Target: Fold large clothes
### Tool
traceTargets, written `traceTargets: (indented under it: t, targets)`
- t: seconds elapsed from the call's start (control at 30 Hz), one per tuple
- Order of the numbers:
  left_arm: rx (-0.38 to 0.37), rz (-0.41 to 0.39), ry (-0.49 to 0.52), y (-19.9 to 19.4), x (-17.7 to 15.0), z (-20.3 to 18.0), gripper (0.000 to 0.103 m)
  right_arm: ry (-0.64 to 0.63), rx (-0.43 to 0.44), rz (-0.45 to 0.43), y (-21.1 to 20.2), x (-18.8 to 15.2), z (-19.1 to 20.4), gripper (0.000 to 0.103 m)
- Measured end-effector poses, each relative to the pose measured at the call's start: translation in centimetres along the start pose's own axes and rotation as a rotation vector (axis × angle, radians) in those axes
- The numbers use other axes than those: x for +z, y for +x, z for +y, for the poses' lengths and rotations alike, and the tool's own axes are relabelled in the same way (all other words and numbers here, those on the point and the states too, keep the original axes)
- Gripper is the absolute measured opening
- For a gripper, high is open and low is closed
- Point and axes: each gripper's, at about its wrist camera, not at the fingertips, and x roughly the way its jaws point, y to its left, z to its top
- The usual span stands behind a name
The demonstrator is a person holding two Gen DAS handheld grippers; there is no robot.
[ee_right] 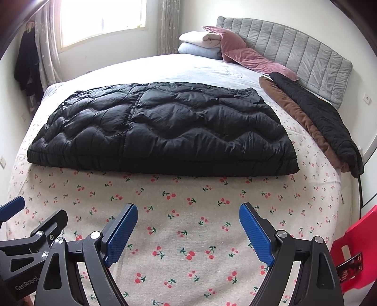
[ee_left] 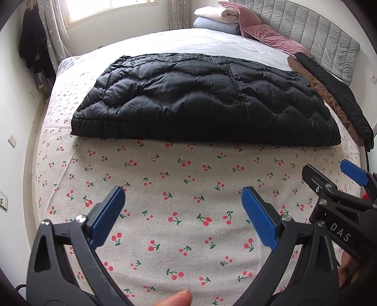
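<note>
Black quilted coat (ee_left: 205,98) folded into a broad slab, lying flat across the middle of the bed (ee_left: 165,235), at 12 o'clock from both grippers. Near hem straight and running side to side, clear of the tools, with a wide band of bare cherry-print sheet (ee_right: 179,235) between. Left corner of the coat near the bed's 9 o'clock edge; right corner just short of a brown garment (ee_right: 304,122) and a second black garment (ee_right: 325,122) stacked along the 3 o'clock edge.

Left gripper (ee_left: 183,216) low over the sheet at 6 o'clock, jaws spread wide, holding nothing. Right gripper (ee_right: 188,230) likewise low, jaws spread wide and holding nothing, seen also at 3 o'clock in the left wrist view. Grippers side by side, close together, both well short of the coat.

Beyond the coat at 12 o'clock, plain pale sheet, open up to folded blankets (ee_right: 200,44) and pink pillows (ee_right: 247,56) against the grey headboard (ee_right: 306,54). Red chair (ee_right: 353,247) at 4 o'clock off the bed's corner. Window (ee_right: 101,21) at 11 o'clock.
</note>
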Motion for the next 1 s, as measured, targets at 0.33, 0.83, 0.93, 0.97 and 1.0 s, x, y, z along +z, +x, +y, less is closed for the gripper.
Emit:
traceTargets:
  t: [0.33, 0.83, 0.93, 0.97, 1.0]
  targets:
    - [0.005, 0.002, 0.012, 0.11, -0.05, -0.07, 0.099, 0.013, 0.009, 0.007, 0.18, -0.09, -0.37, 0.089]
    - [0.012, 0.008, 0.014, 0.34, 0.03, 0.04, 0.099, 0.017, -0.008, 0.006, 0.20, -0.06, -0.78, 0.089]
    - [0.010, 0.011, 0.007, 0.37, 0.04, 0.32, 0.099, 0.016, -0.009, 0.011, 0.31, -0.10, -0.72, 0.089]
    - [0.010, 0.013, 0.005, 0.39, 0.03, 0.41, 0.099, 0.015, -0.008, 0.011, 0.31, -0.11, -0.70, 0.089]
    - [0.011, 0.014, 0.005, 0.44, 0.03, 0.48, 0.099, 0.014, -0.009, 0.010, 0.27, -0.11, -0.67, 0.089]
